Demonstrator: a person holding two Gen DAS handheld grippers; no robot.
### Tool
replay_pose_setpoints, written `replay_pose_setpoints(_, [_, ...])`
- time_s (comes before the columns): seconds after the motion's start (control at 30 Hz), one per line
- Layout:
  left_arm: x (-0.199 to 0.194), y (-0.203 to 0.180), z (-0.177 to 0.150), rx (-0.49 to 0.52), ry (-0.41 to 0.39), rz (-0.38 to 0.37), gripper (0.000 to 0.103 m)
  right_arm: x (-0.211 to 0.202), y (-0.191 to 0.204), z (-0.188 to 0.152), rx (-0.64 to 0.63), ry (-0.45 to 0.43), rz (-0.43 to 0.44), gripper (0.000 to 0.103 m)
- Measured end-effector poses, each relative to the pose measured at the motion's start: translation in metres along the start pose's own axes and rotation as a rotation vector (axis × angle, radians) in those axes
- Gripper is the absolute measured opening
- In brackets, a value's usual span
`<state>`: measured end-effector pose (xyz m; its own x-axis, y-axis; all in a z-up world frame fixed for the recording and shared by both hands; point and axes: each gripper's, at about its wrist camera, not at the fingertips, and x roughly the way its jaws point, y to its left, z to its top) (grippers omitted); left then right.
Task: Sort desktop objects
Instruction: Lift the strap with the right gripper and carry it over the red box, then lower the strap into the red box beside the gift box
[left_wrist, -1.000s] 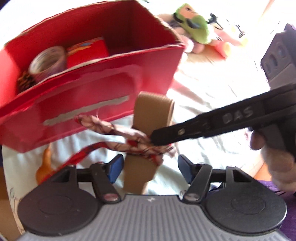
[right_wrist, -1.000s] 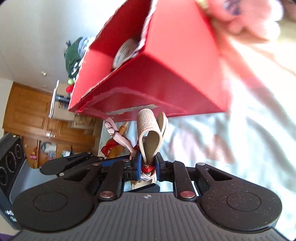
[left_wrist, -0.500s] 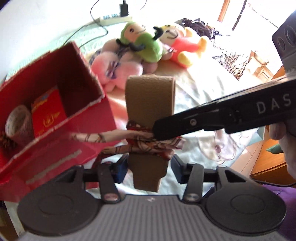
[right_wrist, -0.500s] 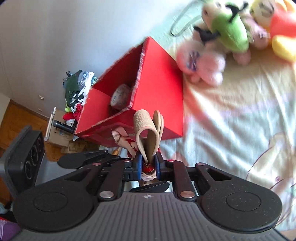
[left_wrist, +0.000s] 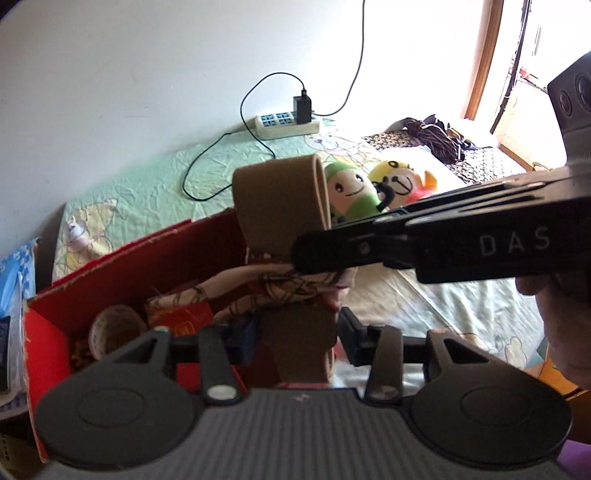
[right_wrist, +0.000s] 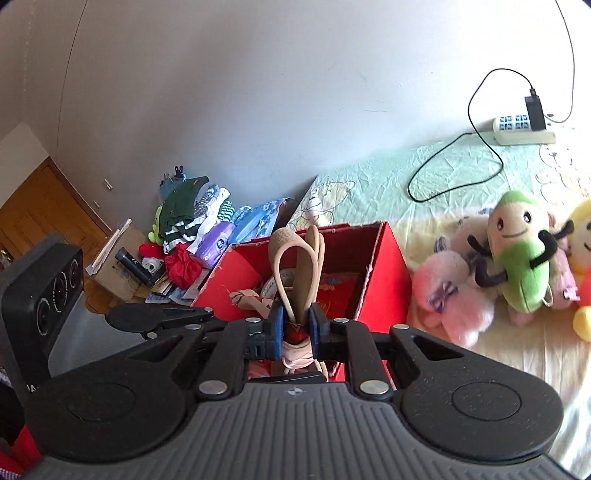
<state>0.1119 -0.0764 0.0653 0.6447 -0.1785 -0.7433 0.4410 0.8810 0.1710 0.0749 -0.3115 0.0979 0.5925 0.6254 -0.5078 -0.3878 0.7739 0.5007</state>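
The tan strap (right_wrist: 295, 266), tied with a patterned cloth (left_wrist: 280, 284), is clamped in the right gripper (right_wrist: 295, 330) above the red box (right_wrist: 380, 273), probably for dropping in. The left gripper (left_wrist: 295, 334) has just been closing and is pinched on its lower end.

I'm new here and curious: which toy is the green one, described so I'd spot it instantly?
Find the bed with the pale green sheet. Beyond the open red cardboard box lies a cluster of plush toys. The green plush doll has a cream smiling face and thin black arms, between a pink and a yellow one.
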Motion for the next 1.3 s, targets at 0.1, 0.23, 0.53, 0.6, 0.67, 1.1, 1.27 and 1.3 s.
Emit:
replay_pose_setpoints(0.1, [0.014,0.022,0.006,-0.014,0.019,-0.010,0.044,0.022,0.007,0.017,-0.033,0.013,-0.032,0.016])
replay_pose_setpoints(0.23, [0.038,0.049,0.005,-0.073,0.073,-0.093,0.042,0.058,0.012,0.038,-0.043,0.098,-0.128,0.015])
replay_pose_setpoints(0.53, [0.083,0.074,-0.006,-0.110,0.181,-0.211,0.040,0.128,0.017,0.042,-0.161,0.317,-0.351,0.015])
replay_pose_setpoints(0.6, [0.088,0.078,-0.007,-0.112,0.202,-0.220,0.040,0.139,0.015,0.040,-0.173,0.359,-0.387,0.015])
replay_pose_setpoints(0.67, [0.093,0.081,-0.009,-0.116,0.219,-0.228,0.040,0.148,0.014,0.037,-0.191,0.395,-0.415,0.015])
replay_pose_setpoints(1.1, [0.118,0.096,-0.014,-0.149,0.317,-0.213,0.040,0.185,0.014,0.030,-0.214,0.524,-0.450,0.015])
replay_pose_setpoints(1.27, [0.120,0.101,-0.014,-0.177,0.327,-0.227,0.040,0.182,0.012,0.035,-0.212,0.466,-0.466,0.018])
replay_pose_setpoints(1.3, [0.120,0.101,-0.014,-0.179,0.326,-0.227,0.040,0.181,0.011,0.035,-0.205,0.457,-0.459,0.018])
